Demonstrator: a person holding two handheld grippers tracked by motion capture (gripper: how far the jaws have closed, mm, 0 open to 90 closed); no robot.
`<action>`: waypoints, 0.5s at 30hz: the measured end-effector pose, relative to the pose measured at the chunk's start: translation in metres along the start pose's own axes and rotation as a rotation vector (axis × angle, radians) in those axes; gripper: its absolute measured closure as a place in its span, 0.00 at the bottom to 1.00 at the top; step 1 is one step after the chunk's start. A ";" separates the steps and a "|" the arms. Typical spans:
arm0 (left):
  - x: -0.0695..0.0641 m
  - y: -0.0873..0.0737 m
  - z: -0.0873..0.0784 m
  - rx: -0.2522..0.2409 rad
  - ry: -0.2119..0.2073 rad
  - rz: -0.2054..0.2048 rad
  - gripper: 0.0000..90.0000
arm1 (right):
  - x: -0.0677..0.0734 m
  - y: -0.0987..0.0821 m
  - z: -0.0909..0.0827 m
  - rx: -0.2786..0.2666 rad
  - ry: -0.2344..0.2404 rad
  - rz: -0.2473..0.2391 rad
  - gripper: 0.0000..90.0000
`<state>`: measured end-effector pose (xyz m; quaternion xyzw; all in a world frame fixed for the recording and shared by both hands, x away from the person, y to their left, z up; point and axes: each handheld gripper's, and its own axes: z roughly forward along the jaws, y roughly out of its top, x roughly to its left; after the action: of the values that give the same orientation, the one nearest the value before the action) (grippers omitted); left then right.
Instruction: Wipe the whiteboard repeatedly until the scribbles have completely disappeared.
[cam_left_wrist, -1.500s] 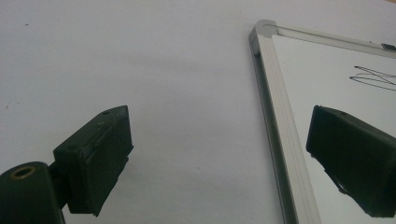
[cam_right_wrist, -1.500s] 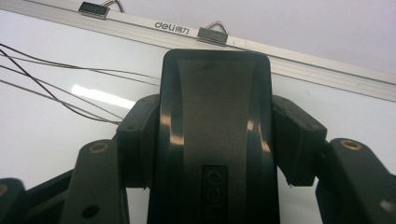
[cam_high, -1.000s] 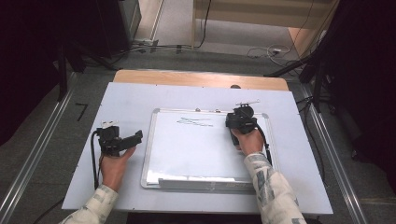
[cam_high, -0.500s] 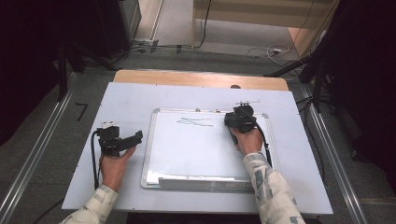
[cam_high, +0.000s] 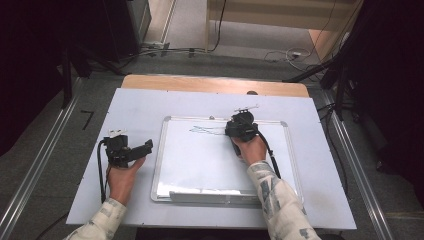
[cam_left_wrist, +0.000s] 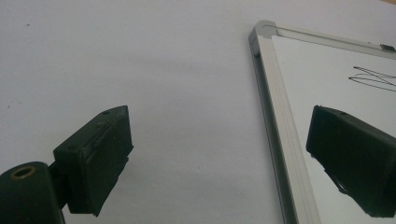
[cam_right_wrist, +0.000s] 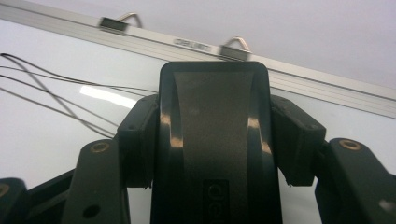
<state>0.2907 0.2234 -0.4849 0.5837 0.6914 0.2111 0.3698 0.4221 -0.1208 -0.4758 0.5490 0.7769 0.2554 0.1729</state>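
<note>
The right claw (cam_right_wrist: 212, 154) is clamping a black whiteboard eraser (cam_right_wrist: 214, 135) between both jaws and pressing it on the whiteboard (cam_high: 200, 165), just beside the thin scribbled lines (cam_high: 207, 130) near the top frame. The left claw (cam_left_wrist: 219, 158) is sitting wide open and empty, straddling the board's left edge on the desk (cam_high: 135, 107). Nothing is pinning the board, so a hard swipe could be sliding it instead of wiping, or clipping the frame.
</note>
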 end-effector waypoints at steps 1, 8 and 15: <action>0.000 0.000 0.000 0.000 0.000 0.001 0.08 | 0.004 0.001 0.001 0.002 0.005 -0.007 0.43; 0.000 0.000 0.000 -0.001 -0.002 0.000 0.08 | 0.021 0.004 0.004 0.006 0.023 -0.030 0.43; 0.000 0.000 0.001 -0.006 -0.004 0.001 0.08 | 0.028 0.006 0.005 0.002 0.042 -0.039 0.43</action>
<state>0.2914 0.2231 -0.4849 0.5834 0.6897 0.2119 0.3729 0.4198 -0.0914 -0.4765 0.5284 0.7912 0.2625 0.1611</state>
